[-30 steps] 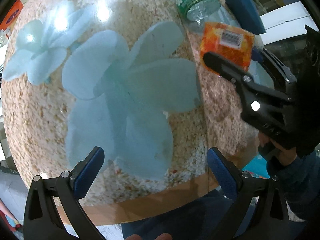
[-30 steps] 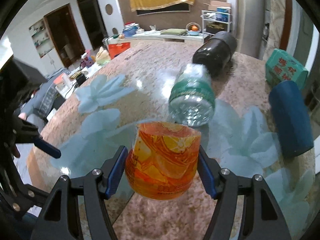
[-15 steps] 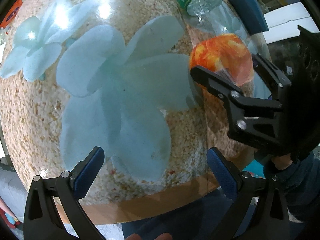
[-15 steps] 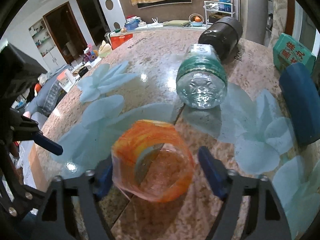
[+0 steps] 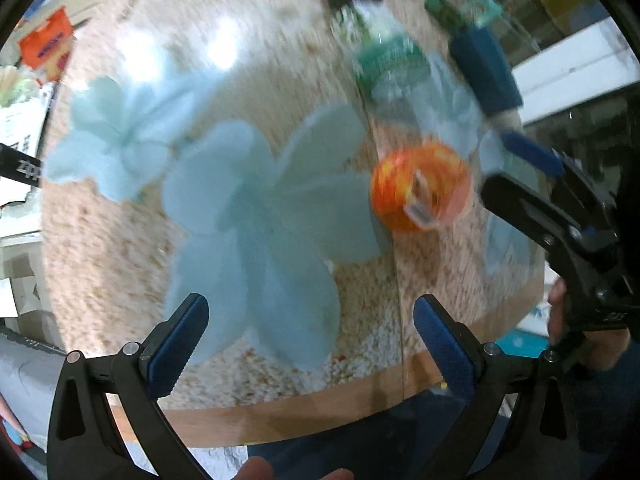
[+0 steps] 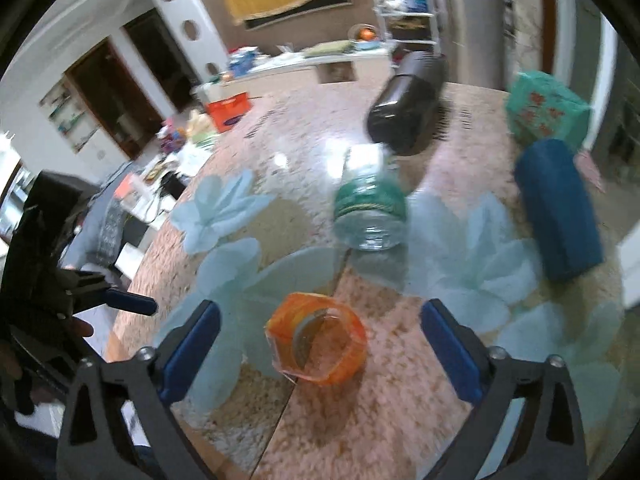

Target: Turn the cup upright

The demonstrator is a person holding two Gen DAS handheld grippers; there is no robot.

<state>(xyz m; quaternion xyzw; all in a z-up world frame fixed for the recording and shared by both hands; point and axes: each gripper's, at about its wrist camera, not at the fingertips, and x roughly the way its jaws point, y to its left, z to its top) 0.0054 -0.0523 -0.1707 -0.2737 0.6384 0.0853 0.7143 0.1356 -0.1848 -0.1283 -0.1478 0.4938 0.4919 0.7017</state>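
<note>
The orange patterned cup [image 6: 318, 340] stands upright on the stone table, its open mouth facing up. It also shows in the left wrist view [image 5: 420, 186], blurred. My right gripper [image 6: 320, 354] is open, its blue pads apart on either side of the cup and drawn back from it, not touching. In the left wrist view the right gripper [image 5: 516, 168] sits just right of the cup. My left gripper [image 5: 310, 338] is open and empty near the table's front edge, well short of the cup.
A clear bottle with a green label [image 6: 370, 212] lies on its side behind the cup. A dark bottle [image 6: 408, 104], a blue cylinder [image 6: 558, 208] and a teal box [image 6: 544, 110] lie farther back and right. The table's wooden front edge [image 5: 280, 416] is close to me.
My right gripper turned the cup from tilted to mouth-up, set it on the table, opened and pulled back. The left gripper stayed open and tilted its view up.
</note>
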